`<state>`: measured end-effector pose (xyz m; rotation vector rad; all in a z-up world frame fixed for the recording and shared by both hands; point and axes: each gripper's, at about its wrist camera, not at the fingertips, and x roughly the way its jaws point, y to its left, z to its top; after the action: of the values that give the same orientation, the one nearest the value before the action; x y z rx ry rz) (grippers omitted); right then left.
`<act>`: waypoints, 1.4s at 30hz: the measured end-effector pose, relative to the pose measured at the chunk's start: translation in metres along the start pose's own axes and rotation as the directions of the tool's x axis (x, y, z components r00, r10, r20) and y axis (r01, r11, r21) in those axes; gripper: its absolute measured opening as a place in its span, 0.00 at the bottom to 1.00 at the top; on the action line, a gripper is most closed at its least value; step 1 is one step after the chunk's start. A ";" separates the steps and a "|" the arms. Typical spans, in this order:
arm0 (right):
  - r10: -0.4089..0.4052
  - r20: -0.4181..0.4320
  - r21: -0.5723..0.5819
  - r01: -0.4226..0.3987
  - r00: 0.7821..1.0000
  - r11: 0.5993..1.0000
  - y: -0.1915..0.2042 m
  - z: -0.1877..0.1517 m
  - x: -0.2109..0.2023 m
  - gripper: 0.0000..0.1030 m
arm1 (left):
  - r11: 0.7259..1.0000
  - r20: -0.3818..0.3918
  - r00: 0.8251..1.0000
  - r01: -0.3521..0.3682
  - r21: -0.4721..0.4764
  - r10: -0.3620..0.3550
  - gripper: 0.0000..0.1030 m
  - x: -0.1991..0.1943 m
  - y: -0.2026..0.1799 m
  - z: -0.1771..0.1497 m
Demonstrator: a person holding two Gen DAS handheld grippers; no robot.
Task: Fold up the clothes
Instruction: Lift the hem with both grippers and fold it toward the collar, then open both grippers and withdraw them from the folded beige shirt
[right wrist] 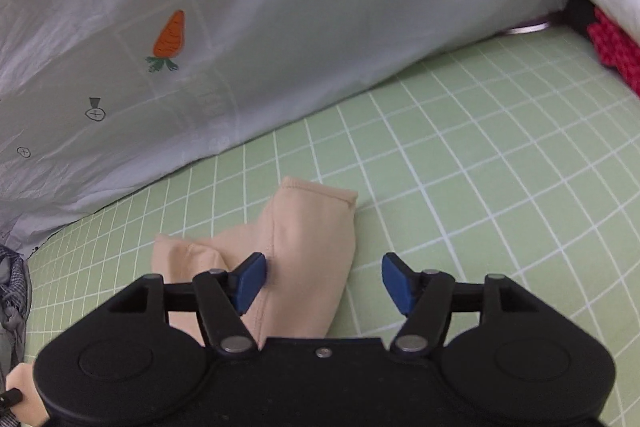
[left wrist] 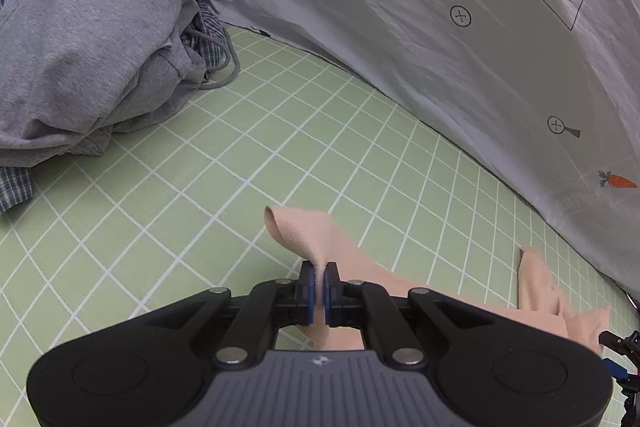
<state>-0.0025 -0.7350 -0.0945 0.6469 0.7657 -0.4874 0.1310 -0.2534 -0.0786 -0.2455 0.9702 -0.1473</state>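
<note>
Peach cloth (left wrist: 312,239): a soft peach piece of clothing on the green mat, near the gray sheet. One end is lifted up off the mat. In the right wrist view (right wrist: 308,247) it lies bunched, with a stitched hem at its far end.
Left gripper (left wrist: 319,285): its blue fingers (left wrist: 307,287) are pressed tight on a fold of the peach cloth.
Right gripper (right wrist: 322,281): its blue fingers (right wrist: 250,281) are wide apart and hold nothing. One finger is over the peach cloth. The other is over bare mat beside it.
Green mat (left wrist: 224,163): light green with white grid lines. The peach cloth lies on it.
Gray sheet (left wrist: 400,27): a big, pale, wrinkled sheet behind the peach cloth, with a carrot picture (right wrist: 170,37) and arrows.
Gray clothes pile (left wrist: 92,43): well apart from the peach cloth, with checked blue cloth (left wrist: 14,187) under it.
Red cloth (right wrist: 616,47): far from the peach cloth, at the mat's edge.
</note>
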 end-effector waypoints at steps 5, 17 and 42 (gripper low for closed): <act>0.110 -0.040 -0.009 -0.110 0.993 0.994 0.003 0.012 0.022 0.05 | 1.000 0.000 1.000 -0.014 -0.006 0.014 0.05 0.006 0.000 0.001; -0.140 0.133 -0.268 0.172 0.981 0.948 0.017 0.031 0.024 0.53 | 1.000 -0.037 0.999 -0.002 0.009 0.003 0.05 0.022 -0.014 -0.010; -0.318 0.110 -0.104 0.329 0.942 0.939 -0.042 -0.159 -0.147 0.76 | 0.866 -0.143 0.934 0.356 0.351 -0.327 0.05 -0.072 -0.161 -0.111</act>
<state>-0.1967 -0.6300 -0.0846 0.3820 0.8118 -0.7615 -0.0034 -0.4066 -0.0372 -0.0583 0.9504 -0.6677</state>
